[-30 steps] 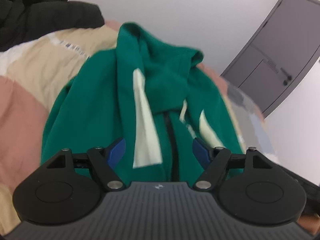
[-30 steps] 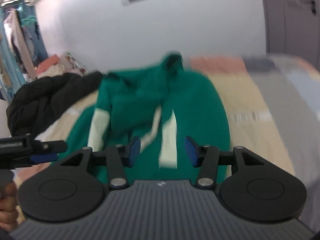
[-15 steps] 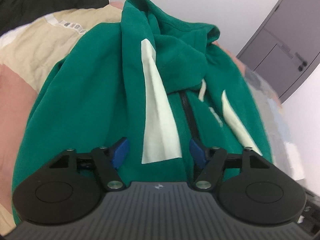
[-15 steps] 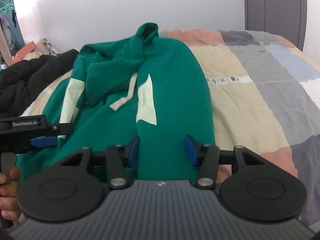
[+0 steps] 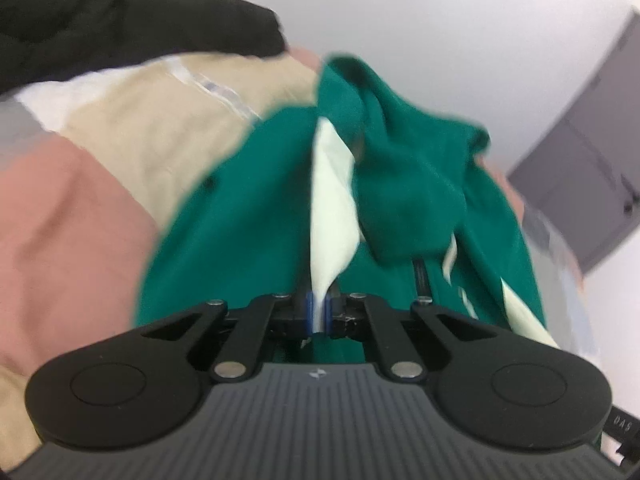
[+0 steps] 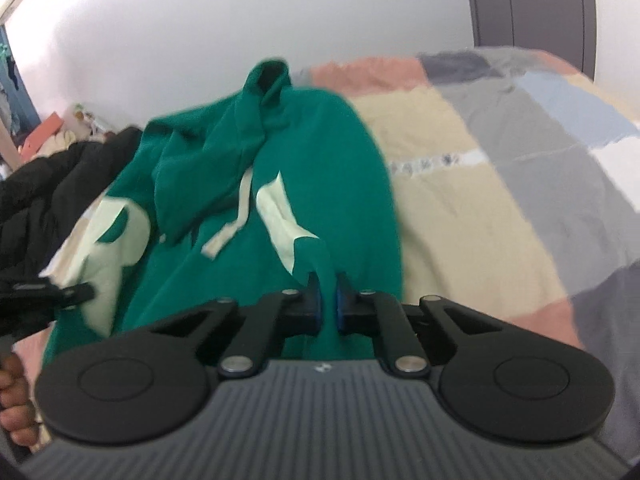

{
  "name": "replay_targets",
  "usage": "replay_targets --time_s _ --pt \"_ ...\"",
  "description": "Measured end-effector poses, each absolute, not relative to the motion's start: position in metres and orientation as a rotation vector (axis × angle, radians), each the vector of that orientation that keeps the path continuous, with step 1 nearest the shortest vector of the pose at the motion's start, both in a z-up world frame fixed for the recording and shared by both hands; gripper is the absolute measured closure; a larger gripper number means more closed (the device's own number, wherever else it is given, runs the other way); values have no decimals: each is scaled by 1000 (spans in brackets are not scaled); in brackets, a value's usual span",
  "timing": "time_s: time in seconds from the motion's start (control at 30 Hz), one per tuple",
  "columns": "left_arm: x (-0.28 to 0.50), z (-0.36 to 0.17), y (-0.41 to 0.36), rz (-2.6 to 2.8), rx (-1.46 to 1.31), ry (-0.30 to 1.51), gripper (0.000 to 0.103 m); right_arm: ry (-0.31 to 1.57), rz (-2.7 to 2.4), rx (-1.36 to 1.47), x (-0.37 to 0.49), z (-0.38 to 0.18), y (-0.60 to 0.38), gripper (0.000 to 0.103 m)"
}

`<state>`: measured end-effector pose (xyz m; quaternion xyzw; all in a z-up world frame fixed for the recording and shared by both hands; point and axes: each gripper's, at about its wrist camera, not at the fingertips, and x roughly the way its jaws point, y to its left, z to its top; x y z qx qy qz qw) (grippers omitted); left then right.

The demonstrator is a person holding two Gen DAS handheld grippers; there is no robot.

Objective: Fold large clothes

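The green hoodie (image 6: 328,184) lies spread on the patchwork quilt (image 6: 500,184), stretching ahead of both tongs. The left gripper (image 5: 319,312) has just closed and pinches its cream stripe (image 5: 330,208); the right gripper (image 6: 325,304) has just closed on a raised green fold

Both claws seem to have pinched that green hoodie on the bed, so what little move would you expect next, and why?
Probably a small lift of both claws together. The left claw has just closed on the pale stripe of the green hoodie, the right claw on green cloth, and the hoodie lies unfolded on the bed.
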<state>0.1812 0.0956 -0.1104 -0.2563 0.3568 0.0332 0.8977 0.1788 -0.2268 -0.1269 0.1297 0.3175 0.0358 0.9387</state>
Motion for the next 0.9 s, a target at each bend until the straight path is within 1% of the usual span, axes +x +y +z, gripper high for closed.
replay_targets --time_s 0.1,0.17,0.3,0.4,0.53,0.6,0.7,0.9 --pt "180 -98 129 113 -614 694 97 608 53 244 188 -110 -240 95" --pt "180 -88 148 152 -621 654 97 592 34 242 200 -98 -254 95" --pt "181 -69 188 200 -696 585 97 529 -28 167 228 -66 -278 95" --pt "187 -52 212 261 -677 529 97 495 -78 133 257 -43 -297 95" --pt "203 -33 240 350 -615 477 97 443 -168 93 302 -27 -321 95" --pt "213 -29 253 410 -534 465 97 420 -205 105 325 -25 -335 95" --pt "235 -35 272 491 -426 485 97 377 -305 38 360 -33 -348 95" --pt "278 -90 311 604 -410 583 97 390 -426 31 405 -88 -385 95"
